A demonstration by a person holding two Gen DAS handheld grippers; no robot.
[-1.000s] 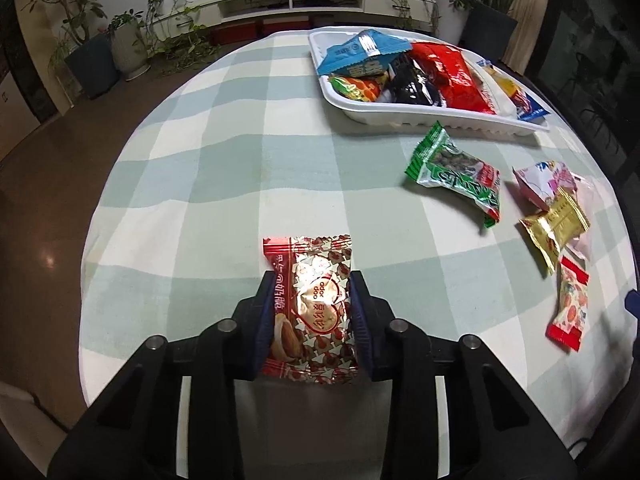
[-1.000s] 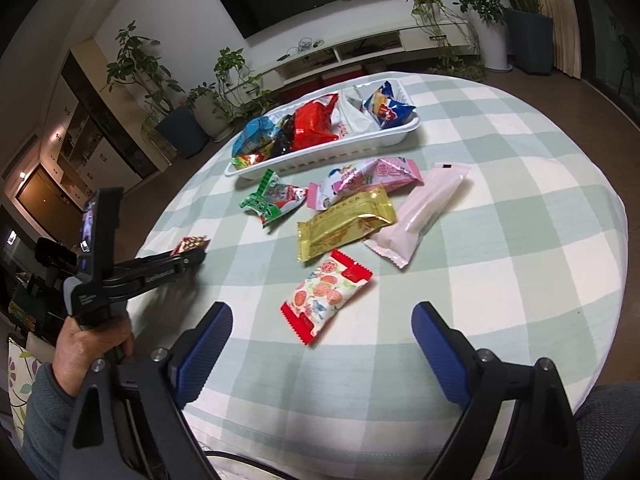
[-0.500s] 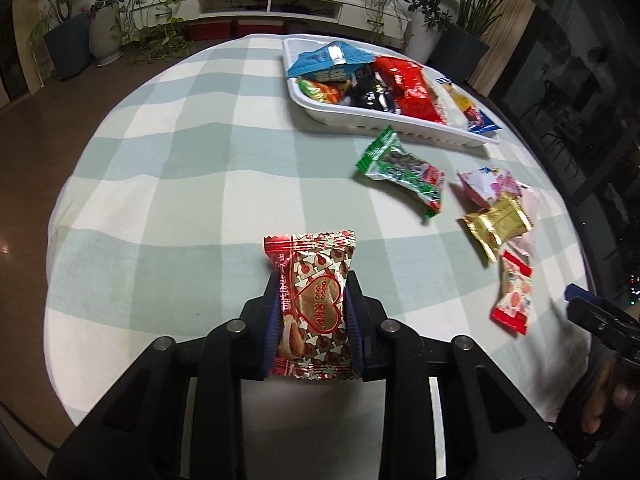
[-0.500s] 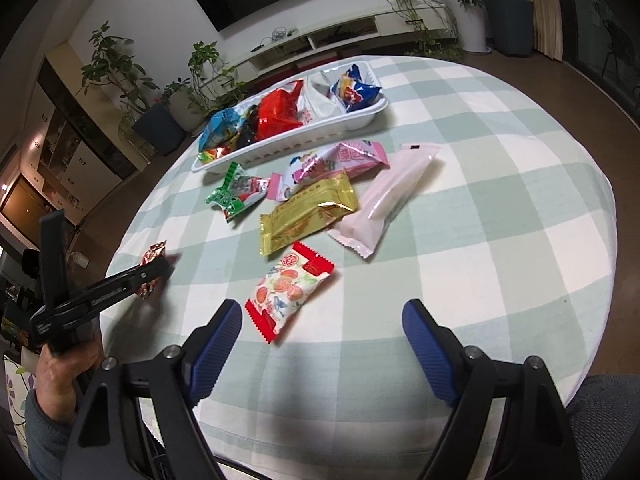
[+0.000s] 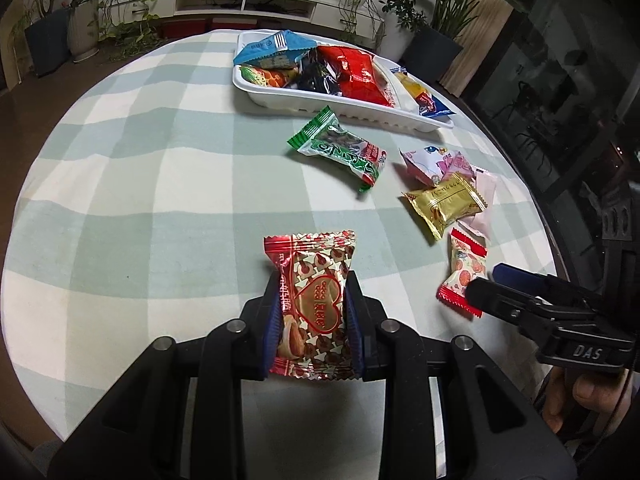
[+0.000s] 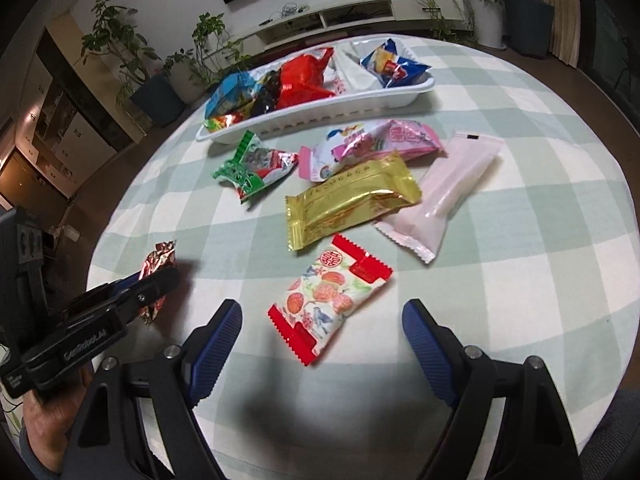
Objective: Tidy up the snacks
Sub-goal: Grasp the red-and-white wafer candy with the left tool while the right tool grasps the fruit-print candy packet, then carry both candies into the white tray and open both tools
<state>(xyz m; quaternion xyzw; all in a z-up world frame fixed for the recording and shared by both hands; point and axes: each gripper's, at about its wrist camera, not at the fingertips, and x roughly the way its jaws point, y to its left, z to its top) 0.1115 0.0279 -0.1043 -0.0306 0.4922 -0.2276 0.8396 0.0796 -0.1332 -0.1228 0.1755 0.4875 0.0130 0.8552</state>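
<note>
Green-and-cream checked cloth (image 5: 160, 184) covers a round table, with potted plants and a low white cabinet behind. At the far side a white plastic tray (image 5: 320, 102) already holds several glossy packets. A crinkly red foil snack with a heart print (image 5: 316, 304) is pinched between the blue ribbed pads of the left gripper (image 5: 314, 320), just above the cloth. The right gripper (image 6: 322, 344) is spread wide, nothing between its pads, and is poised over a red-and-white fruit-print packet (image 6: 330, 298) lying flat. Slick film could slide out of a light pinch on the way to the tray. A flat packet could be pushed along the cloth rather than caught, or the neighbouring gold foil packet (image 6: 352, 200) nudged.
</note>
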